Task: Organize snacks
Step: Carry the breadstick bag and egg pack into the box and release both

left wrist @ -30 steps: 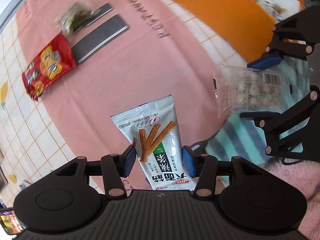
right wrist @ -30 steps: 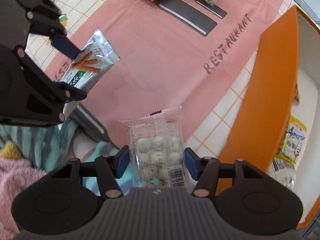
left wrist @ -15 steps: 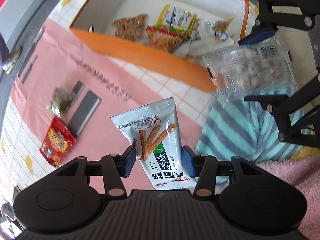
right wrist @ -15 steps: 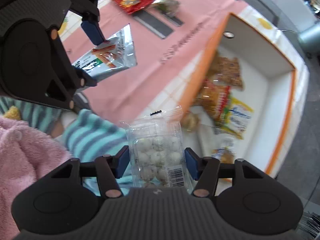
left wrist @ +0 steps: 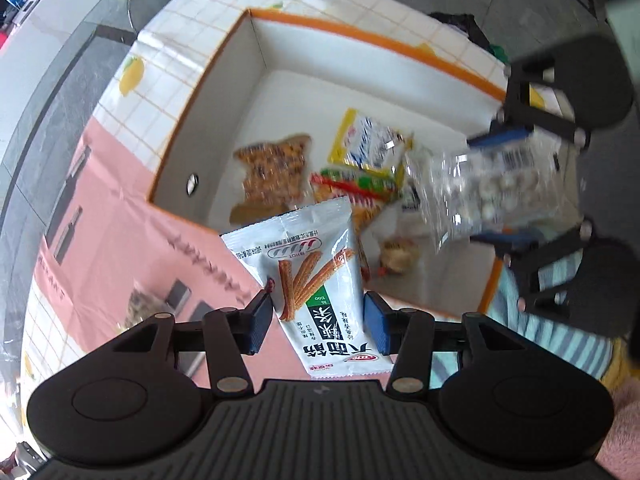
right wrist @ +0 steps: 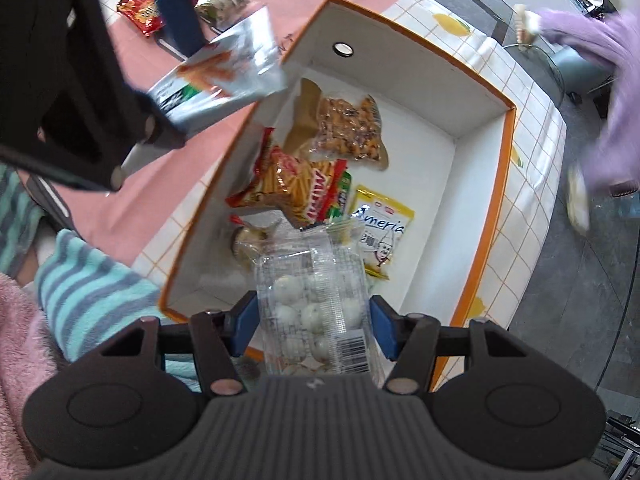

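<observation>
- A second ago both claws hung over the pink mat [left wrist: 132,240]; now the orange box [right wrist: 502,184] lies under them.
- The left claw [left wrist: 318,318] is clamped on the white bag of sticks [left wrist: 316,280], above the box's near edge.
- The right claw [right wrist: 314,322] is clamped on the clear pack of white balls [right wrist: 316,312], right over the box.
- This is the dropping step. Next, I think, each claw must go over a bare spot and let go.
- The right claw looks blurry in the left view. The mat's red bag [right wrist: 142,8] and little green bag [right wrist: 222,2] are partly hidden.

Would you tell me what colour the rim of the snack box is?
Orange, around white inner walls: the box rim shows best in the right wrist view.
</observation>
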`<state>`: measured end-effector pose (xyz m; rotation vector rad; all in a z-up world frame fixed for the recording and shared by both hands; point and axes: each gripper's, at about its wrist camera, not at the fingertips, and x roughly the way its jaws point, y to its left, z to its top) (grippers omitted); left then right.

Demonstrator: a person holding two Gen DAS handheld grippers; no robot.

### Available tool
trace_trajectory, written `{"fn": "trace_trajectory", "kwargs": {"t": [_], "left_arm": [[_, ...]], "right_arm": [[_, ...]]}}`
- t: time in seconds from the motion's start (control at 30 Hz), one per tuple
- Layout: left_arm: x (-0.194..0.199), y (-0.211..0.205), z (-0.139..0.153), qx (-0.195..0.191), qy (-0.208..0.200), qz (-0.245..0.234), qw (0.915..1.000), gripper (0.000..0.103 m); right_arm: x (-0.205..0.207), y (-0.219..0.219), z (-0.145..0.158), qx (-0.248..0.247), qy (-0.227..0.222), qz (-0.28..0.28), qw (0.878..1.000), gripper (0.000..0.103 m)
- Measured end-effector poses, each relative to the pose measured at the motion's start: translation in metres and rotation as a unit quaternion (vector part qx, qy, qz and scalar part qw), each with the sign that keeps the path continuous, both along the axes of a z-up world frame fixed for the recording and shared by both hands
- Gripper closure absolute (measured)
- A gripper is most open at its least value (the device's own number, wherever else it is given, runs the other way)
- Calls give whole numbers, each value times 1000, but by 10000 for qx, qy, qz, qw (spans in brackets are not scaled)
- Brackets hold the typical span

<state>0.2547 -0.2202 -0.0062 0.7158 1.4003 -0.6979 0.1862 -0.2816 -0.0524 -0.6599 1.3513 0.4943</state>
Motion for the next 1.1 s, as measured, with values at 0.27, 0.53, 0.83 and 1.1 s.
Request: {"fn": "trace_trajectory", "kwargs": {"t": [0.27, 0.53, 0.83, 1.1], "left_arm": [[37, -33, -22, -46, -35, -11, 10000, 47], [61, -47, -52, 101, -18, -27, 9999, 48], [86, -48, -80, 98, -32, 124, 9999, 49], [89, -44, -98, 140, 63, 129, 9998, 49]], "right_arm": [[24, -13, -32, -199, 55, 81, 9998, 46], [51, -24, -60, -320, -13, 92, 9994, 46], [71, -21, -86, -301, 57, 233, 9993, 46], [81, -15, -101, -358, 121, 352, 9987, 45]]}}
